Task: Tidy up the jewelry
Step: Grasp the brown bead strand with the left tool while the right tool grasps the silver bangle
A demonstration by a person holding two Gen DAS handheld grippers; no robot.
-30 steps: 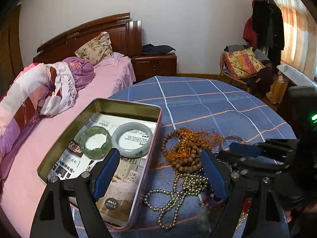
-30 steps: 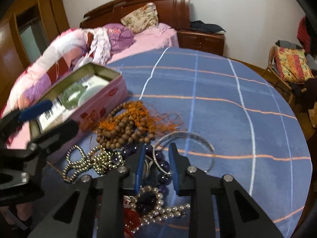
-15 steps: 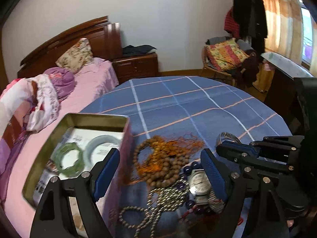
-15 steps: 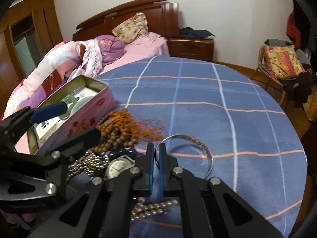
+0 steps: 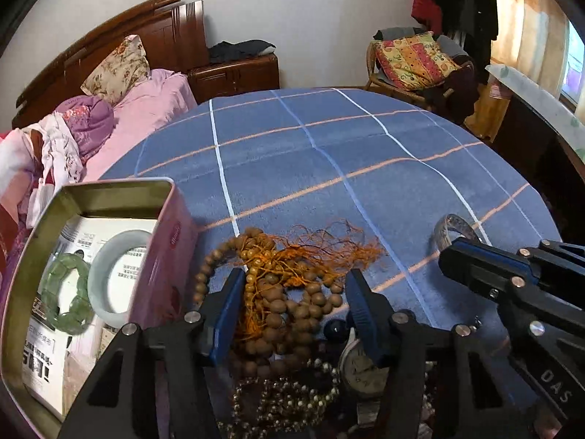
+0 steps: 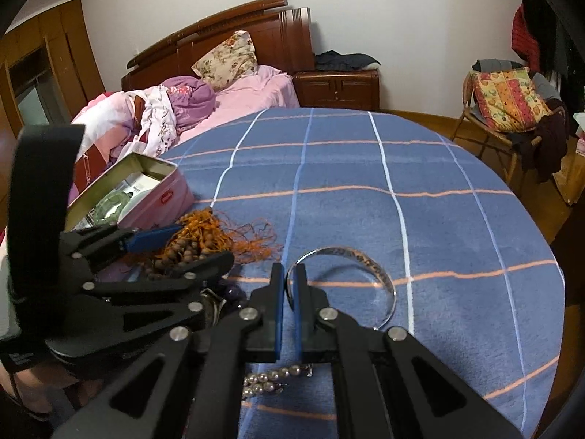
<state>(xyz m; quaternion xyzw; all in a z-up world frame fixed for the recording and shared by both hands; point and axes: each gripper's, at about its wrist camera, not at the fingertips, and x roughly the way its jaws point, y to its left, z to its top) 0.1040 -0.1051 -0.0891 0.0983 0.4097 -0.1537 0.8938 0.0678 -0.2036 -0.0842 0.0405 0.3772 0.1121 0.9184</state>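
The right tool is pinched shut on the near left rim of the silver bangle, which lies on the blue checked bench. The left tool has just been closing; its jaws stand part open astride the wooden bead string without pressing it. At far left, the open tin holds a green bracelet beside a pale bangle

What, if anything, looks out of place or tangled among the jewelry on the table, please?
The wooden bead strand lies heaped beside the tin, its orange tassel threads frayed and snarled across the beads.
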